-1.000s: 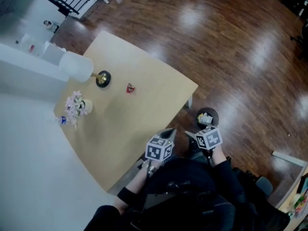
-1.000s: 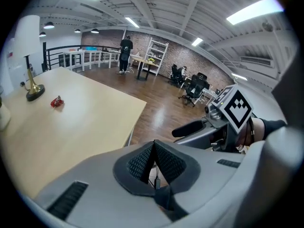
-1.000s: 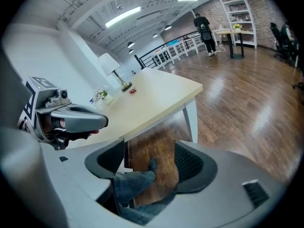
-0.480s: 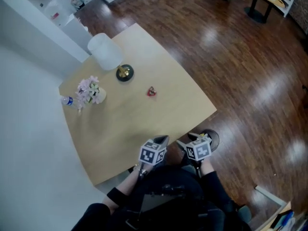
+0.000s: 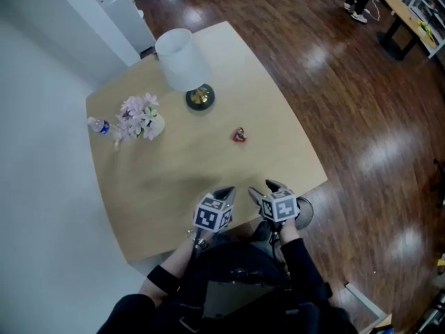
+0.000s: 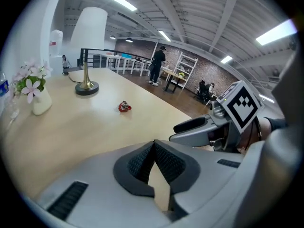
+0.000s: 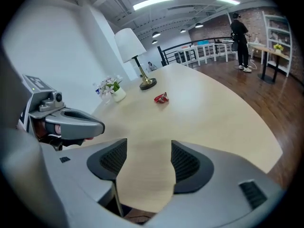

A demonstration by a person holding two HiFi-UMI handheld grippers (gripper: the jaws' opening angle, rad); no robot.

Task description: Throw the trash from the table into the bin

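Observation:
A small red crumpled wrapper (image 5: 240, 136) lies alone on the light wooden table (image 5: 160, 179), right of centre. It also shows in the left gripper view (image 6: 125, 107) and the right gripper view (image 7: 161, 98), well ahead of both grippers. My left gripper (image 5: 228, 190) hovers over the near table edge, jaws shut on nothing (image 6: 153, 144). My right gripper (image 5: 263, 188) is beside it, open and empty (image 7: 145, 151). The dark round bin (image 5: 306, 211) stands on the floor by the table's near right corner, half hidden behind the right gripper.
A white-shaded lamp (image 5: 183, 60) with a brass base (image 5: 200, 97), a vase of pink flowers (image 5: 142, 117) and a small water bottle (image 5: 99, 125) stand at the table's far left. White walls run along the left. Dark wood floor (image 5: 361, 117) lies to the right.
Both grippers have swung from above the floor bin to over the table's near edge. The wrapper and lamp now sit closer to the middle of the head view.

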